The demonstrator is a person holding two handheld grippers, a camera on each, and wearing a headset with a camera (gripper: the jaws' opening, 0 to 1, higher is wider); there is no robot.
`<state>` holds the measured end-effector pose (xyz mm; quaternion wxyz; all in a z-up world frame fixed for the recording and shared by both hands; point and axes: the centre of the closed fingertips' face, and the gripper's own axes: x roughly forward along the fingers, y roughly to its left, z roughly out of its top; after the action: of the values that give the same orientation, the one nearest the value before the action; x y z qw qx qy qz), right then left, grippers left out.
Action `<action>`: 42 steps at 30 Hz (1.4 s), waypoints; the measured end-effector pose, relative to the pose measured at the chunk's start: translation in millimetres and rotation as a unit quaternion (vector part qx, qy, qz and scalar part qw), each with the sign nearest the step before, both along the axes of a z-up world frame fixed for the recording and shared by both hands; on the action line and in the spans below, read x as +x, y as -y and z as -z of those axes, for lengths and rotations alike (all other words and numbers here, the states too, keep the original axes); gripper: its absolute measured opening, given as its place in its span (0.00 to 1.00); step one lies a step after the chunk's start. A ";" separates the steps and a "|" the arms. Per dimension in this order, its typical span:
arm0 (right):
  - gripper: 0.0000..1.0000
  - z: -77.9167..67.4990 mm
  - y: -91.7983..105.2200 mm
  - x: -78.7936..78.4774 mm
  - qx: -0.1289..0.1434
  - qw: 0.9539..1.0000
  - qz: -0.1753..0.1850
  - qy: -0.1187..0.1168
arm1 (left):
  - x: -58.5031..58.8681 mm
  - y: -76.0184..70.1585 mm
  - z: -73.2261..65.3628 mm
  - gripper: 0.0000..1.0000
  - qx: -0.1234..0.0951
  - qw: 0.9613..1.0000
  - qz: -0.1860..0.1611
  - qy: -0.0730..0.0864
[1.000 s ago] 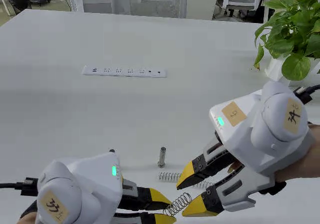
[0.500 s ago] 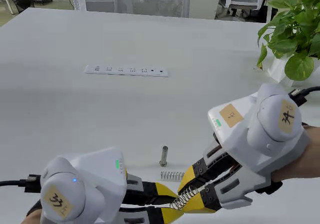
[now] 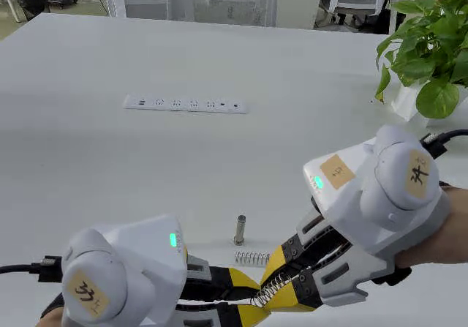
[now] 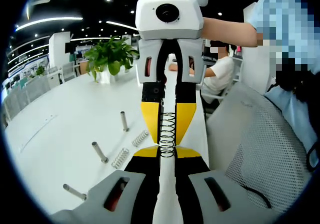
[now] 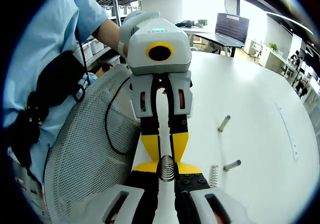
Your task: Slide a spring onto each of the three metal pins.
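Note:
A small steel spring (image 3: 270, 286) hangs in the air between my two grippers near the table's front edge. My left gripper (image 3: 248, 296) is shut on one end of it and my right gripper (image 3: 269, 289) is shut on the other. In the left gripper view the spring (image 4: 167, 129) runs from my left gripper (image 4: 167, 153) up between the right gripper's yellow fingers (image 4: 150, 120). One upright metal pin (image 3: 239, 230) stands just behind the grippers. Three pins (image 4: 123, 121) (image 4: 99, 152) (image 4: 74, 192) lie or stand on the table. A loose spring (image 3: 252, 257) lies beside the pin.
A white power strip (image 3: 185, 104) lies mid-table. A potted plant (image 3: 428, 49) stands at the right edge. A second loose spring (image 4: 120, 158) rests by the pins. A mesh chair (image 5: 85, 149) sits below the table's near edge.
My right gripper has moved in from the right and shut on the free end of the spring that the left gripper held. The pin and the loose spring stayed put.

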<state>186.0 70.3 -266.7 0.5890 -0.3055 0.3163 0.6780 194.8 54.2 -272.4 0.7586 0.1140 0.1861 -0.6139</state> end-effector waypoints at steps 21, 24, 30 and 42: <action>0.08 2.9 -4.1 5.1 -0.003 1.000 -0.003 0.005 | 16.9 -32.1 9.5 0.31 -0.004 0.996 -0.084 -0.009; 0.08 4.5 -3.9 4.0 -0.006 1.000 -0.006 0.003 | 27.5 -45.3 12.4 0.50 0.003 0.993 -0.114 0.009; 0.08 8.0 -2.3 2.9 -0.012 1.000 -0.010 0.003 | 39.8 -69.2 14.6 0.61 0.003 0.988 -0.156 0.006; 0.08 10.7 2.5 4.0 -0.019 1.000 -0.012 0.004 | 48.2 -109.9 20.3 0.83 0.011 0.977 -0.215 0.004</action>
<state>190.0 67.8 -277.4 0.5765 -0.3227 0.3230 0.6776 243.0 164.1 -292.8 0.8721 0.0819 0.2100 -0.4344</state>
